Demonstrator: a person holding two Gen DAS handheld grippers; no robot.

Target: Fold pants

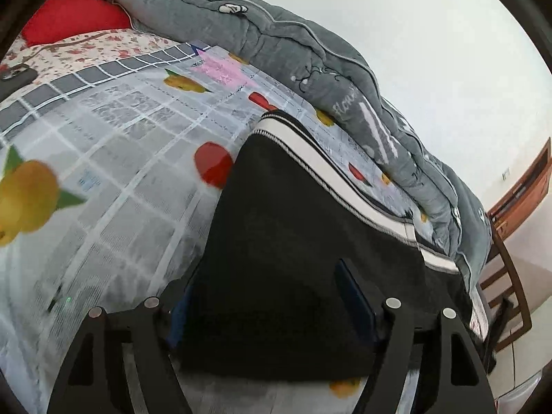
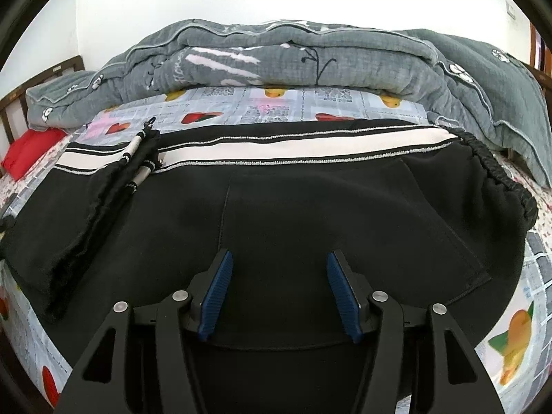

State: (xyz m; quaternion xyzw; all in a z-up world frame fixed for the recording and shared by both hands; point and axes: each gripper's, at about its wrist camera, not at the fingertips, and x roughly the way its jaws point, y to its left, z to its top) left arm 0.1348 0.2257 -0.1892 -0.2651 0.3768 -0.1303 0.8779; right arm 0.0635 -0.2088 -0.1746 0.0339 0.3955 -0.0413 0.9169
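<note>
Black pants [image 2: 293,207] with a white side stripe [image 2: 276,150] lie spread on the bed, waistband [image 2: 503,179] at the right, drawstrings [image 2: 138,158] lying on the left part. My right gripper [image 2: 279,289] is open just above the black cloth near its front edge, holding nothing. In the left wrist view the pants [image 1: 293,241] run away to the right with the stripe [image 1: 345,186] along their far edge. My left gripper [image 1: 272,307] is open with its blue pads wide apart over the near end of the cloth.
A rumpled grey quilt [image 2: 293,58] lies along the far side of the bed by the white wall. The sheet [image 1: 120,172] has a fruit and grid print. A red pillow [image 1: 72,13] and a dark phone [image 1: 17,76] lie at the head. A wooden chair [image 1: 507,276] stands beside the bed.
</note>
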